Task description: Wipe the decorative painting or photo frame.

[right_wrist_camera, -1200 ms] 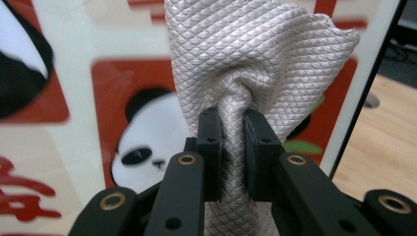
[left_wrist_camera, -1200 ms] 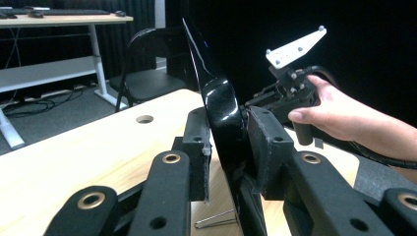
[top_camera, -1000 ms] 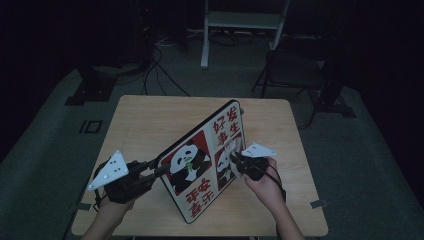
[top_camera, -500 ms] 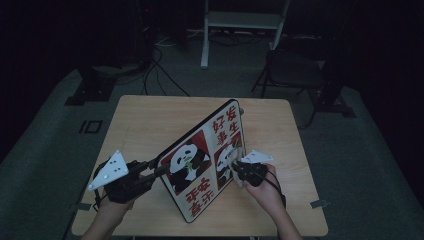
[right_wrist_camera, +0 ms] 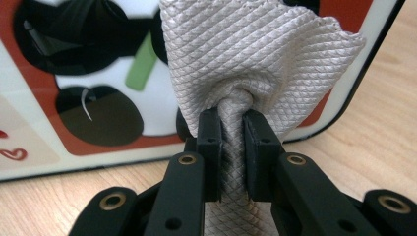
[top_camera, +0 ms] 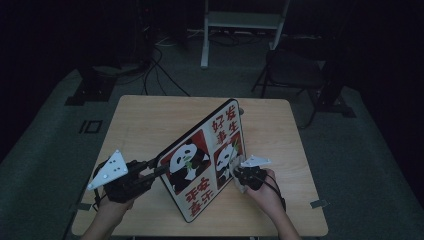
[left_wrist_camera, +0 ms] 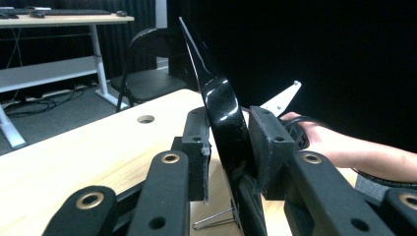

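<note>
Upright on desk [top_camera: 150, 120]: panda board [top_camera: 200, 160], tilted. Left gripper [left_wrist_camera: 230, 147] fingers clamped on board's black edge. Right gripper [right_wrist_camera: 231, 130] fingers pinch grey cloth [right_wrist_camera: 255, 54], cloth pressed against board's lower right panel.

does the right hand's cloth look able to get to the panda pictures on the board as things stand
Probably yes. The right tongs pinch the cloth directly in front of the picture board, apparently against its face. The left tongs clamp the board's edge, off the picture side.
</note>
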Motion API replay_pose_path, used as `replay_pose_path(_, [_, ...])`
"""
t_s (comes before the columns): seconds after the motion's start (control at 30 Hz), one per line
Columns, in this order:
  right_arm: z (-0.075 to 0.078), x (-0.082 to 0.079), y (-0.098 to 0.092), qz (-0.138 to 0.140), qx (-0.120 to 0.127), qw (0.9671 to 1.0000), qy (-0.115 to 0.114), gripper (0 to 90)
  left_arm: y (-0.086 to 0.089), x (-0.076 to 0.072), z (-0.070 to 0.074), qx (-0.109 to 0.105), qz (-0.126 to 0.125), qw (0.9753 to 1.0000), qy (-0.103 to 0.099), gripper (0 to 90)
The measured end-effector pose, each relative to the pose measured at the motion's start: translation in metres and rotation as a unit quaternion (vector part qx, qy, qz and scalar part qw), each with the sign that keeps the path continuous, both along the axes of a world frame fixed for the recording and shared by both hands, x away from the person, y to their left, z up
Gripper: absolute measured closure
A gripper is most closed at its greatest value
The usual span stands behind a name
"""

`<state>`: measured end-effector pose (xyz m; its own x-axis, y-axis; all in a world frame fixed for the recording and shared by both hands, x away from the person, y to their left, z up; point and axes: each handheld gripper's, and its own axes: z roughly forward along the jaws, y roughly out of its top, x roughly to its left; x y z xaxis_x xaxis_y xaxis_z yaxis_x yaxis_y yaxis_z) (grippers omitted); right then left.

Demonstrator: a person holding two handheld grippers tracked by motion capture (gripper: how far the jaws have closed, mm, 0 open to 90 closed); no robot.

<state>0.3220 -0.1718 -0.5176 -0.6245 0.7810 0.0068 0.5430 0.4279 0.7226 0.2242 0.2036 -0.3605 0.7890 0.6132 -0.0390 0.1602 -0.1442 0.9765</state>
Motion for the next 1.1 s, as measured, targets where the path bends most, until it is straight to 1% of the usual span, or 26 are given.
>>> replay_pose_path(0.1, [-0.003,0.0,0.0,-0.001,-0.007,1.0,0.006,79.6,0.0,0.0,0.0,0.0,0.0,1.0,0.0,71.8])
replay_pose_path(0.13, [-0.008,0.001,0.0,-0.002,-0.01,0.9999,0.012,79.6,0.0,0.0,0.0,0.0,0.0,1.0,0.0,71.8])
replay_pose_path(0.17, [-0.008,0.001,0.0,-0.002,-0.01,0.9999,0.012,79.6,0.0,0.0,0.0,0.0,0.0,1.0,0.0,71.8])
replay_pose_path(0.2, [-0.013,0.001,-0.001,-0.003,-0.015,0.9997,0.019,79.6,0.0,0.0,0.0,0.0,0.0,1.0,-0.001,71.8])
replay_pose_path(0.23, [-0.013,0.001,-0.001,-0.003,-0.015,0.9997,0.019,79.6,0.0,0.0,0.0,0.0,0.0,1.0,-0.001,71.6])
replay_pose_path(0.27, [-0.016,0.002,-0.002,-0.004,-0.015,0.9996,0.025,79.6,0.0,-0.001,0.0,0.0,0.0,1.0,-0.001,71.7])
replay_pose_path(0.37, [-0.014,0.001,-0.004,-0.003,-0.019,0.9994,0.029,79.7,0.0,-0.001,0.0,0.0,0.0,1.0,-0.001,71.7])
replay_pose_path(0.4, [-0.009,0.0,-0.004,-0.003,-0.021,0.9995,0.022,79.8,0.0,-0.001,0.0,0.001,0.001,1.0,-0.001,71.7])
replay_pose_path(0.43, [-0.009,0.0,-0.004,-0.003,-0.021,0.9995,0.022,79.8,0.0,-0.001,0.0,0.001,0.001,1.0,-0.001,71.7])
replay_pose_path(0.47, [-0.006,0.0,-0.005,-0.005,-0.018,0.9997,0.016,79.8,0.0,-0.001,0.0,0.0,0.0,1.0,-0.001,71.7])
replay_pose_path(0.5, [0.0,-0.001,-0.006,-0.009,-0.009,0.9999,0.01,79.8,0.0,-0.001,0.0,-0.001,0.0,1.0,-0.001,71.7])
replay_pose_path(0.6, [0.012,-0.003,-0.008,-0.011,0.003,0.9999,-0.007,79.8,0.0,-0.001,0.0,0.0,0.0,1.0,-0.002,71.7])
replay_pose_path(0.73, [0.036,-0.007,-0.009,-0.008,0.025,0.999,-0.037,79.8,0.0,0.0,0.0,-0.002,-0.001,1.0,-0.001,71.8])
replay_pose_path(0.8, [0.049,-0.01,-0.008,-0.007,0.038,0.9977,-0.055,79.8,0.0,0.0,0.0,-0.002,0.0,1.0,-0.002,71.8])
replay_pose_path(0.87, [0.06,-0.011,-0.007,-0.003,0.05,0.9966,-0.066,79.8,0.0,-0.001,0.0,-0.002,0.0,1.0,-0.002,71.8])
replay_pose_path(0.93, [0.073,-0.013,-0.006,-0.002,0.062,0.9947,-0.082,79.8,0.0,-0.001,0.0,-0.002,0.0,1.0,-0.002,71.8])
replay_pose_path(1.0, [0.087,-0.016,-0.003,0.002,0.073,0.9921,-0.102,79.8,0.0,0.0,0.0,-0.002,0.0,1.0,-0.002,71.8])
replay_pose_path(1.07, [0.096,-0.019,-0.001,0.005,0.083,0.9902,-0.112,79.7,0.0,-0.001,0.0,0.0,-0.001,1.0,-0.001,71.8])
replay_pose_path(1.1, [0.103,-0.021,0.0,0.007,0.091,0.9885,-0.121,79.8,0.0,0.0,0.0,-0.001,-0.001,1.0,-0.001,71.8])
